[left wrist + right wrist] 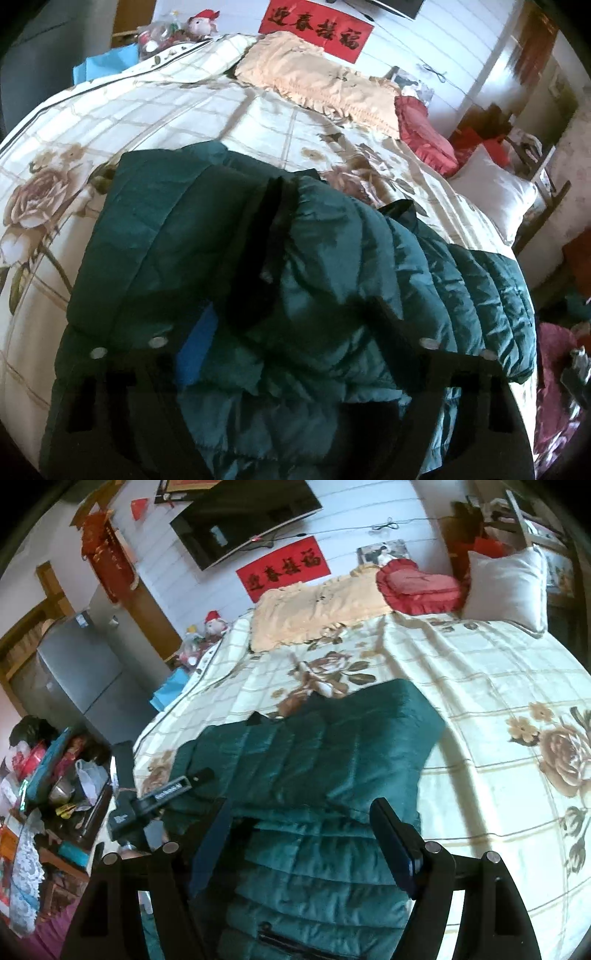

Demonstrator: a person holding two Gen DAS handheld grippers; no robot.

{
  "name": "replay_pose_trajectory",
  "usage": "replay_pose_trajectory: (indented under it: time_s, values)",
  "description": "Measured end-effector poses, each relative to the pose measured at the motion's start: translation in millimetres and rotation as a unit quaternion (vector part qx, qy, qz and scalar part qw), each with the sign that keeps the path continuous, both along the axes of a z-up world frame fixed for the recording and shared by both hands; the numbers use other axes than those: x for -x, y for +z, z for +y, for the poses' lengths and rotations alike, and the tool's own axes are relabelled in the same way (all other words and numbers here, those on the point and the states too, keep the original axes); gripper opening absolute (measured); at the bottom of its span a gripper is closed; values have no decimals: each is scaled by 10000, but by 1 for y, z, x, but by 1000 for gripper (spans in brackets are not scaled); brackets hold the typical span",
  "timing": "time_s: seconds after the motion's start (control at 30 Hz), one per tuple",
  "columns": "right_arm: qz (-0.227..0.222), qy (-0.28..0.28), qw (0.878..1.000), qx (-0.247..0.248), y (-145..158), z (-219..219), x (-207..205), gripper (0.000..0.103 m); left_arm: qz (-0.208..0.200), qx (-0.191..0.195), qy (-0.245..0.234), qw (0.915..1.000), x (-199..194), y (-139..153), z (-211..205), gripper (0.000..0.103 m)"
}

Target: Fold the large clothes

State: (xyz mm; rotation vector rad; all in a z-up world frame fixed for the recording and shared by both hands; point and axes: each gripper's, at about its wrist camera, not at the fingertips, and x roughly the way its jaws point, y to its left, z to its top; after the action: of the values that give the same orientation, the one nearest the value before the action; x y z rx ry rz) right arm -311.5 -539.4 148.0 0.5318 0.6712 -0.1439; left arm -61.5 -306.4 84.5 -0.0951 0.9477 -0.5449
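Green jacket (pixel 306 768) on bed (pixel 480 686) | beneath both claws | right claw (pixel 299 842) released | left claw (pixel 291 339) seemingly released

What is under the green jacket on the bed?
The jacket lies on a floral checked quilt, which shows all around it. Whatever lies beneath its middle is covered.

Left tool (pixel 291 332) angled downward, jaws parted; right tool (pixel 303 834) likewise, jaws apart

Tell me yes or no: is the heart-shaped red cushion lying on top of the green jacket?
No: the red cushion sits at the far end of the bed, well apart from the green jacket.
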Motion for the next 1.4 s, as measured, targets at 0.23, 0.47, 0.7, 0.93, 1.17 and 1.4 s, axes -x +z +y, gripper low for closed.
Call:
replay_pose_trajectory:
  time_s: [0.23, 0.47, 0.7, 0.93, 1.17, 1.4]
  values:
    - [142, -174, 9997, 12, -10, -5, -6, 75, -319, -77, -191, 9993, 2, 13, 2, 22]
    - [240, -331, 9991, 135, -14, -4, -25, 75, -681, 116, 159, 9975, -7, 45, 44, 15]
    - [453, -396, 9965, 579, -21, 3, -62, 74, -631, -27, 550, 9965, -23, 34, 94, 15]
    - [1197, -113, 9866, 1106, -70, 26, -123, 65, -422, -372, 592, 9967, -23, -9, 96, 15]
    - [1520, -59, 9755, 1590, -90, 33, -137, 66, -398, -383, 517, 9971, -21, 4, 100, 25]
    - [819, -334, 9875, 1303, -39, 20, -114, 66, -1131, -44, 572, 9919, -5, 46, 106, 72]
